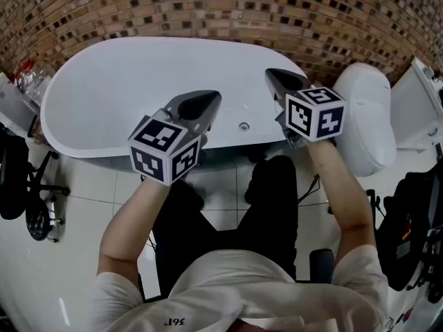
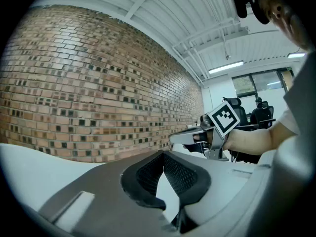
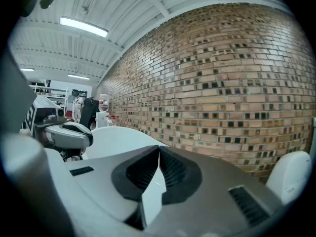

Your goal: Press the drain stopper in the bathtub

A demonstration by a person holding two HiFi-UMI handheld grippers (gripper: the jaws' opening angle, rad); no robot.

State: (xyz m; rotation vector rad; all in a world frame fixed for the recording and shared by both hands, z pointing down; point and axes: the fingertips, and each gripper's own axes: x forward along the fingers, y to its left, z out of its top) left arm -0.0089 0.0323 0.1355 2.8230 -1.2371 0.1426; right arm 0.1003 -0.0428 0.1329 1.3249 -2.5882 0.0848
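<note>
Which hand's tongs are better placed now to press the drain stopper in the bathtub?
Probably left. In the head view the left tongs lie nearer the drain stopper than the right tongs, which point past it. Both are shut and empty, over the bathtub.

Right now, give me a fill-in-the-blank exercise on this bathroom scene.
The wall behind the bathtub is made of ___.
The jaws of the left gripper and of the right gripper are ___.
In the head view, the toilet stands at the bathtub's ___ end.
Missing words: brick; shut; right.
</note>
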